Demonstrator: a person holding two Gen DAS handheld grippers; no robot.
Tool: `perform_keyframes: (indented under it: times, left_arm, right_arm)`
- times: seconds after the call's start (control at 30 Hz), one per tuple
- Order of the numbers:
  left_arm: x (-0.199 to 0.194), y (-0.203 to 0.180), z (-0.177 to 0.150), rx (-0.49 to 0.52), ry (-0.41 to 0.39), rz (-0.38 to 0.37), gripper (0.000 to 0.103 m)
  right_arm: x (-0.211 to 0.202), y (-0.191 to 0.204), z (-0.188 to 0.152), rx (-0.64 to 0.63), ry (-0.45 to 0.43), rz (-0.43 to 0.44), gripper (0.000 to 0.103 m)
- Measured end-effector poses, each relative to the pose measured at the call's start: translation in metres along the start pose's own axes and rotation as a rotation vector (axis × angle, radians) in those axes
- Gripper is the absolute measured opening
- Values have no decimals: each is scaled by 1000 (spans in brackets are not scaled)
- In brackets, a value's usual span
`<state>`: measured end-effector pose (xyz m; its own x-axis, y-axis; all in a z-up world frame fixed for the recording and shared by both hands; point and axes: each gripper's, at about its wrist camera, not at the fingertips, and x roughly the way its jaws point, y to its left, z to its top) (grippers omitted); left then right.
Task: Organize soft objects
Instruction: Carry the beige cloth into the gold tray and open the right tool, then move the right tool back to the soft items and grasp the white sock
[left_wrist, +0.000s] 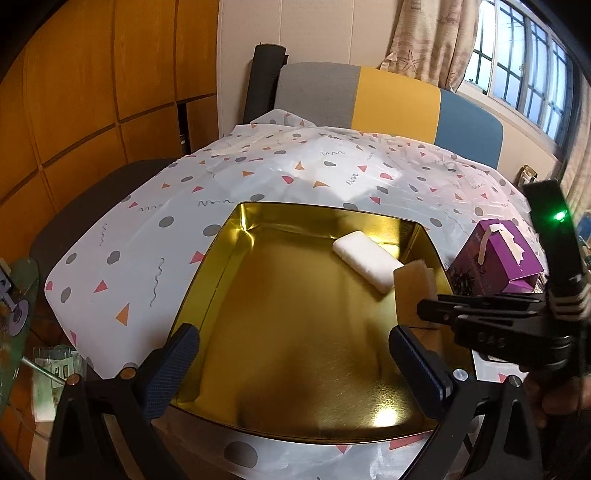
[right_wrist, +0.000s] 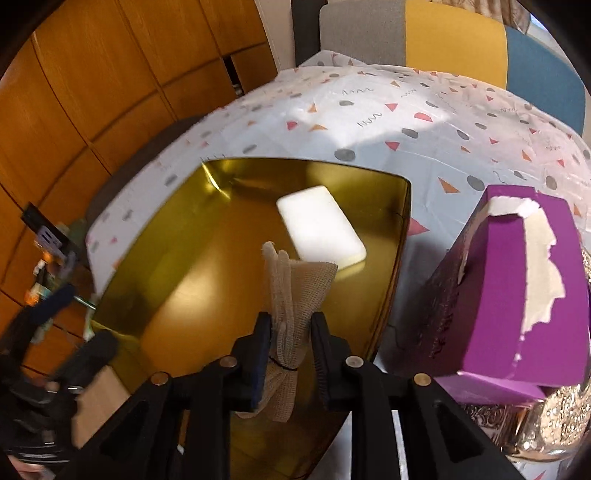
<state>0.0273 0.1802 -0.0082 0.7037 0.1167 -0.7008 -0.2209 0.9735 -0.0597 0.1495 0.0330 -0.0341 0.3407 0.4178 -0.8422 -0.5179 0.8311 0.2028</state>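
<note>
A shiny gold tray (left_wrist: 236, 266) (right_wrist: 155, 243) lies on the patterned tablecloth. A white foam block (left_wrist: 367, 261) (right_wrist: 319, 227) lies flat in its far right corner. My right gripper (right_wrist: 290, 330) is shut on a folded beige mesh cloth (right_wrist: 291, 291) and holds it upright above the tray's right part, just short of the white block. In the left wrist view the right gripper (left_wrist: 424, 310) and the cloth (left_wrist: 410, 286) show over the tray's right edge. My left gripper (left_wrist: 291, 350) is open and empty over the tray's near part.
A purple cardboard box (left_wrist: 496, 258) (right_wrist: 517, 295) stands to the right of the tray, with a shiny embossed object (right_wrist: 546, 424) below it. A colour-block chair back (left_wrist: 388, 103) is behind the table. Wooden panels (left_wrist: 92, 92) line the left side.
</note>
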Motion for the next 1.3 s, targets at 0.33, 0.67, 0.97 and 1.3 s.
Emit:
perform_keyframes:
  times: [0.33,0.67,0.97,1.3]
  left_arm:
    - [-6,-7,-1,20,-8,-14,103]
    - [-19,-26,1,75,-30,-42,103]
    - [-27,-65,-1,161,-23,-115,103]
    - [-33,-114,-1,244,-9,-250,103]
  right_arm:
    - [-10,5,-5,-35,-41,-25,33]
    - [-60,13,-19,-56,-177,-45,33]
    - [-100,-10,-43,-18,-261,-96,33]
    - [-143,-84,-84,133,-304,-195,33]
